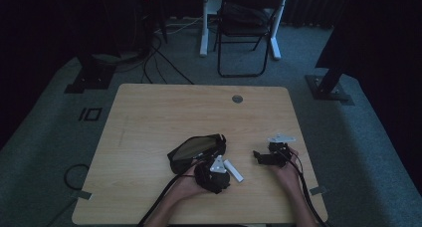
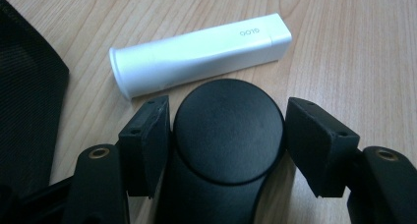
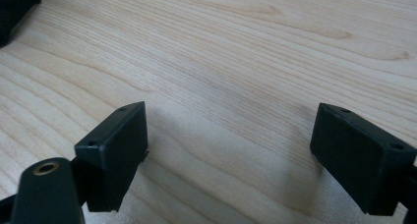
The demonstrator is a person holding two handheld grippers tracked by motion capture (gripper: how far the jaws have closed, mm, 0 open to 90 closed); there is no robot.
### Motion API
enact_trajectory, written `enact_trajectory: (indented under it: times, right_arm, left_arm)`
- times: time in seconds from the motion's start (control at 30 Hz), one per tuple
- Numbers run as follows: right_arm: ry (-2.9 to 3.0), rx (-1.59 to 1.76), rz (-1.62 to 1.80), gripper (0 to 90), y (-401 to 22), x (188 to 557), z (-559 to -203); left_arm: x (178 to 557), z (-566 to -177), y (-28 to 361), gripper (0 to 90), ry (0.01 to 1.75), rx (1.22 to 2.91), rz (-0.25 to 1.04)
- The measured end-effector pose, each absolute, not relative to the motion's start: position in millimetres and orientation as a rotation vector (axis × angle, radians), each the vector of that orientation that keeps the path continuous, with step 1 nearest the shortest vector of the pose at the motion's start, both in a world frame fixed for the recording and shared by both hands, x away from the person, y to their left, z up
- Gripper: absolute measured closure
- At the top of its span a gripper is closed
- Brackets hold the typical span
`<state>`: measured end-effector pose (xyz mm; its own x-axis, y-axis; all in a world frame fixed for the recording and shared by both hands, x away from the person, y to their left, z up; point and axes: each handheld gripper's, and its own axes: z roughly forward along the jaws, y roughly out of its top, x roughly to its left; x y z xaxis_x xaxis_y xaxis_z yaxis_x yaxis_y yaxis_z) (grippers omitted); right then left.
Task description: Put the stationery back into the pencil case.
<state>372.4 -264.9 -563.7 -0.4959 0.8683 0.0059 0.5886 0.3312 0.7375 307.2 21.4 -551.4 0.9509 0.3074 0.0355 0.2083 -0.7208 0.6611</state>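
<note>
The high view is dim and murky; both gripper views are bright, with soft shadows on the desk (image 3: 246, 62).

table (image 1: 149, 117): light wood | folding chair (image 1: 246, 33): beyond table | floor (image 1: 358, 152): grey carpet

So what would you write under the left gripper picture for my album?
Left gripper open around a round black object, white tube lying just beyond on the wooden table.

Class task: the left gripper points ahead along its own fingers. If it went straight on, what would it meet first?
Most likely the white tube, lying crosswise on the table just beyond the left gripper. A black rounded object already sits between its fingers.
</note>
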Motion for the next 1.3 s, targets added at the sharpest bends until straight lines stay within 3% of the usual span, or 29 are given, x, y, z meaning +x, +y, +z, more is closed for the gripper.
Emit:
enact_trajectory:
  times: [0.33,1.3]
  right_arm:
    - [2.211,1.286,0.978,14.2,-265.0,372.4,-563.7]
    - [2.211,1.287,0.978,14.2,-264.9,372.4,-563.7]
  left_arm:
    - [308.2,-551.2,20.3,40.7,0.406,2.387,0.207]
    - [305.7,-552.4,25.5,41.6,0.433,2.356,0.193]
